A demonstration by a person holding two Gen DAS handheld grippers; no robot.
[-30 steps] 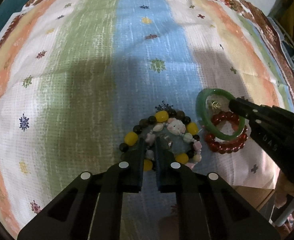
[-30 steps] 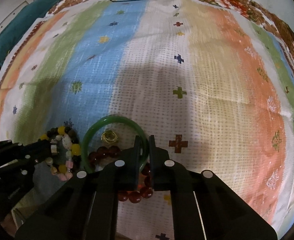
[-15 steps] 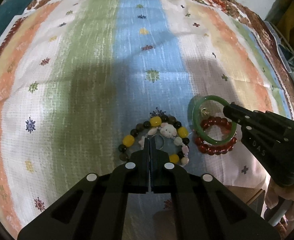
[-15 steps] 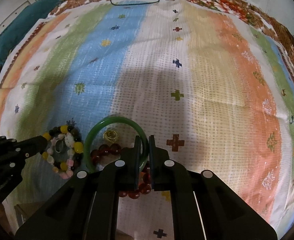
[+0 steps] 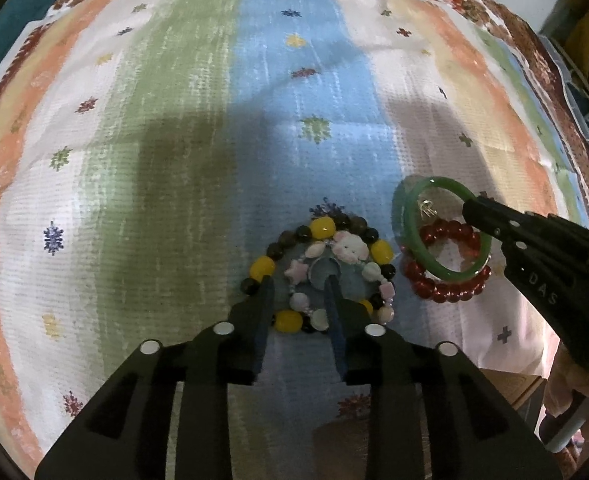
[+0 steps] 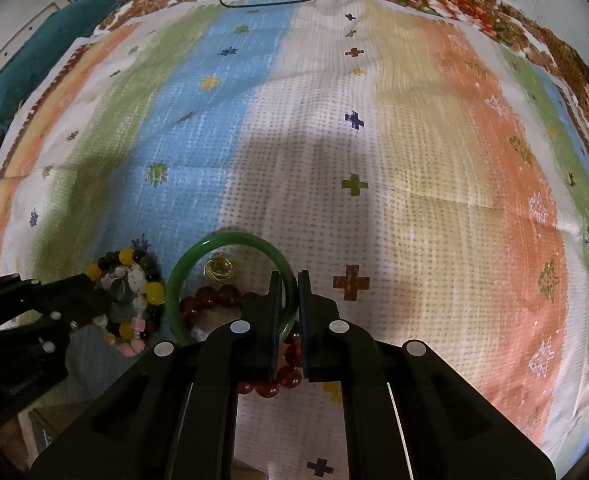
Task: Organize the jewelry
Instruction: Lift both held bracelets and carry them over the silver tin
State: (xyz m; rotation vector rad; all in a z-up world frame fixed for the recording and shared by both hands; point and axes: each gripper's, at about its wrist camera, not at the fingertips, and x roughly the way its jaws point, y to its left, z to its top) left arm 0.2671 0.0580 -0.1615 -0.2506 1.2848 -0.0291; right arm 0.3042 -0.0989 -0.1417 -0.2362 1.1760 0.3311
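Left wrist view: jewelry work on striped cloth

My left gripper (image 5: 299, 280), jaws just parting, straddles the beaded bracelet (image 5: 322, 276) untouched. At three o'clock, my right gripper (image 6: 290, 276) clamps the green bangle (image 6: 230, 240) over red beads (image 5: 446, 276) on the cloth (image 5: 174, 120).

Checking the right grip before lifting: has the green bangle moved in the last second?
No. The bangle lies just left of the red cross, the same as before, with the right gripper shut on its rim.
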